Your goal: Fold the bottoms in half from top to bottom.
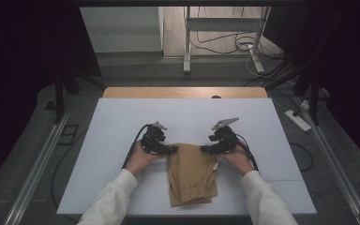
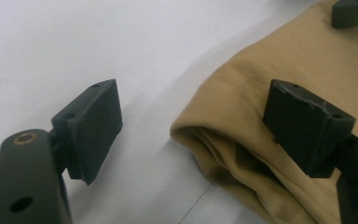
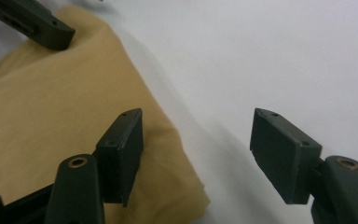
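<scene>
A person sits at a white table (image 1: 122, 122), both forearms in white sleeves (image 1: 117, 190) reaching forward from the near edge. Each hand holds 1 black gripper, and the 2 hands angle inward toward each other, wrists low near the tabletop.

A folded tan garment (image 1: 191, 174) lies flat on the table between the hands, near the front edge and roughly centred. Its far end sits between the 2 grippers; its near end, with a gathered hem, points toward the person.

The left gripper (image 1: 171, 150) lies at the garment's far left corner, jaws pointing right. In the left gripper view its jaws stand wide apart and released, nothing pressed between them: 1 jaw is over bare table, the other over the tan cloth (image 2: 242, 154), with the folded, layered corner of the cloth lying in the gap.

The right gripper (image 1: 205, 149) lies at the far right corner, jaws pointing left. In the right gripper view its jaws are likewise spread and gripping nothing: 1 jaw is over the cloth (image 3: 51, 121), the other over the white surface, with the garment's edge running between them. The tip of the left gripper (image 3: 37, 25) shows at the top left, over the cloth's far side.
</scene>
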A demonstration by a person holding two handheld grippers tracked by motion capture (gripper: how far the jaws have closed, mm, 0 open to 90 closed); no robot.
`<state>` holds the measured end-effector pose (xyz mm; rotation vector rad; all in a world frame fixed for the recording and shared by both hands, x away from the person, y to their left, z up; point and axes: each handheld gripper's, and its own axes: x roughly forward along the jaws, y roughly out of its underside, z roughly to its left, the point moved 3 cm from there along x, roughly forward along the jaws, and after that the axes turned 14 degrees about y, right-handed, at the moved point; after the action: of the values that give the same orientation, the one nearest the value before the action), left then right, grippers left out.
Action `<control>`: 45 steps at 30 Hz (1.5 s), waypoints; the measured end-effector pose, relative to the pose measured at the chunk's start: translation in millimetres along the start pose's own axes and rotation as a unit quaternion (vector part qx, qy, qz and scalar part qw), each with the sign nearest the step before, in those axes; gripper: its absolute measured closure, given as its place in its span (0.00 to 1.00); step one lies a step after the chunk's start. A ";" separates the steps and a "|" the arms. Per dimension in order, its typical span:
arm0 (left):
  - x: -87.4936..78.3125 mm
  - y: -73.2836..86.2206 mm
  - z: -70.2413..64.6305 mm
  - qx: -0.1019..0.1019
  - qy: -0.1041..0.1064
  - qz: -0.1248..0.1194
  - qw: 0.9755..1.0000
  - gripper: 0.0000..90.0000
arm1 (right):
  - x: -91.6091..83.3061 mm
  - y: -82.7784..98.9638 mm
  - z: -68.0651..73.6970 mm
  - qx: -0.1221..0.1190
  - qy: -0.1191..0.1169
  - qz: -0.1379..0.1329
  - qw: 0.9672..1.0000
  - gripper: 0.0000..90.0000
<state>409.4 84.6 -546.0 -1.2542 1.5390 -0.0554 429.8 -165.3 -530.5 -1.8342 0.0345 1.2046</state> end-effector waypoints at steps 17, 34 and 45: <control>8.4 7.2 -5.0 0.007 0.033 0.003 0.999 0.42 | 5.4 5.3 15.4 -0.019 -0.029 0.044 0.998 0.50; 7.5 8.2 -16.0 0.051 0.024 0.015 0.998 0.80 | -0.6 2.8 21.6 -0.029 -0.027 0.037 0.999 0.90; -7.5 0.6 -19.0 0.063 0.018 -0.019 0.998 0.82 | -9.9 -5.2 20.2 -0.035 -0.006 -0.004 0.999 0.92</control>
<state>393.9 79.7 -533.6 -1.1882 1.5186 -0.1980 412.7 -152.5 -521.9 -1.8857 -0.0220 1.2260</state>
